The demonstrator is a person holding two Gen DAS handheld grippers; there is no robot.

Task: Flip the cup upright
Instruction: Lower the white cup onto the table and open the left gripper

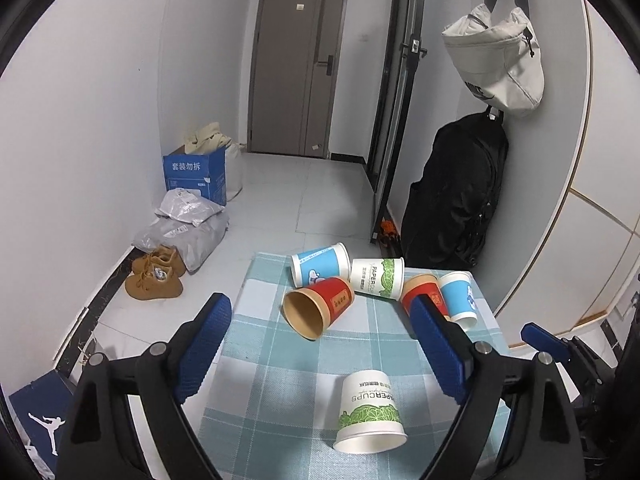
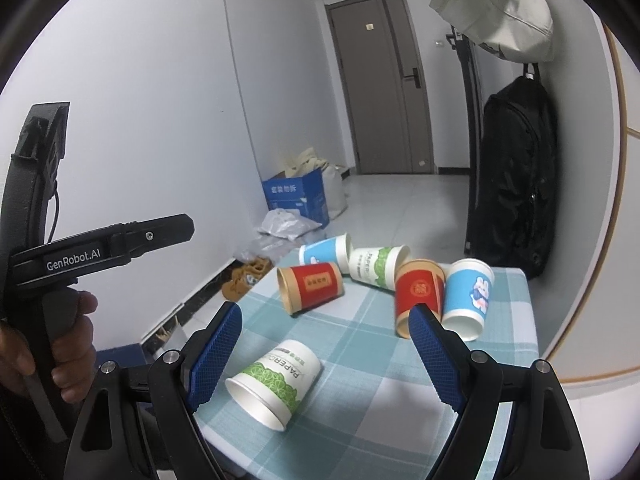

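Observation:
Several paper cups lie on their sides on a small table with a blue-checked cloth [image 1: 276, 364]. The nearest is a white and green cup [image 1: 370, 412], also in the right wrist view [image 2: 276, 384]. Behind it lie a red cup [image 1: 318, 306] [image 2: 310, 286], a blue cup [image 1: 320, 264], a second green cup [image 1: 378, 278], a second red cup [image 2: 418, 294] and a second blue cup [image 2: 468, 298]. My left gripper [image 1: 320, 340] is open and empty above the table. My right gripper [image 2: 326, 348] is open and empty above the near cup.
Brown shoes [image 1: 156, 276], grey parcels [image 1: 184, 224] and a blue box [image 1: 196, 176] sit on the floor at the left wall. A black backpack [image 1: 456, 192] and white bag [image 1: 500, 64] hang at the right. The left gripper's handle and hand [image 2: 60, 320] show at left.

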